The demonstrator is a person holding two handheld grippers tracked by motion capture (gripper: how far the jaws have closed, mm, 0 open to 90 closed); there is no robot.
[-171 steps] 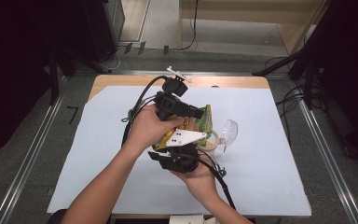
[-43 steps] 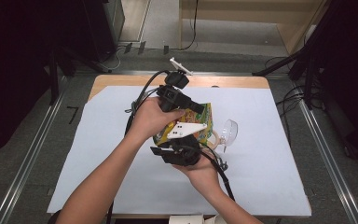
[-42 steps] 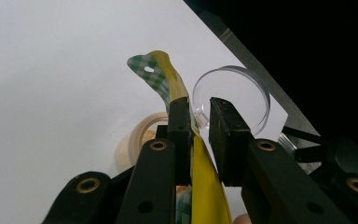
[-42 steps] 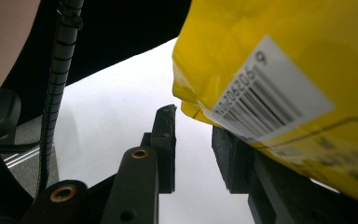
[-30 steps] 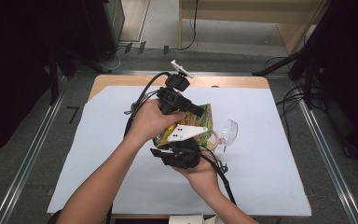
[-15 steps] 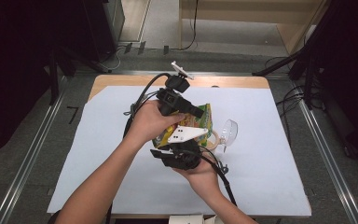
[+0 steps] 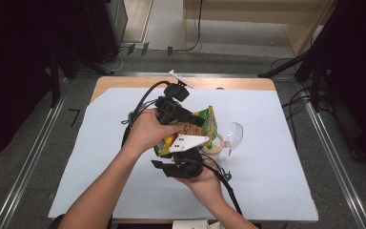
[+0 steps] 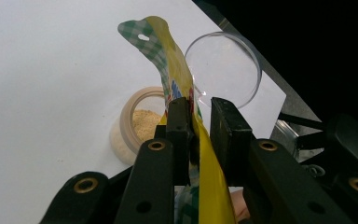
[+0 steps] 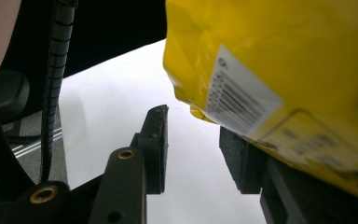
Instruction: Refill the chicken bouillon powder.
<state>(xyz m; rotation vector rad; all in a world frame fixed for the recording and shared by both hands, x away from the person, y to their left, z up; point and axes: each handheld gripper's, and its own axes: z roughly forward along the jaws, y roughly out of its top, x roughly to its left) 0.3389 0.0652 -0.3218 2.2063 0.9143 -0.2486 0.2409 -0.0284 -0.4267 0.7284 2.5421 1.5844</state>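
— What has changed since a moment ago?

— Little in where my hands sit. My right claw [image 9: 191,149] has just been opening; its two black jaws now stand apart with bare white paper showing between them. The yellow bag [image 9: 279,74] hangs just above and beside the right-hand jaw, its barcode label turned my way, and no pad presses on it. A few seconds back the bag lay a bit lower and flatter; now it stands more upright between my hands.

— And the left one?

— My left claw [image 8: 200,135] is clamped on the bag [image 8: 205,163], pinching the thin foil just below its top edge. That has not altered. From above, the left claw [image 7: 198,121] comes in from the far side and the right claw [image 7: 183,160] sits nearer me, under the bag [image 7: 205,125].

— What is the bag like?

— Glossy, crinkled plastic foil, yellow, with a green-and-white checked strip along the sealed top and a small hang hole in it. The top curls over to one side.

— Any containers?

— Just beyond the bag stands a small round cup [image 8: 137,123], pale and translucent, with a tan, crumbly powder [image 8: 144,130] in the bottom. Past it, a clear round lid [image 8: 223,65] is propped on its edge, touching the cup [image 7: 214,149] or very near it; I cannot tell which.

— What is underneath?

— A smooth white sheet [image 7: 100,143] covering the wooden desk [image 7: 124,82], whose bare far edge shows beyond the paper.
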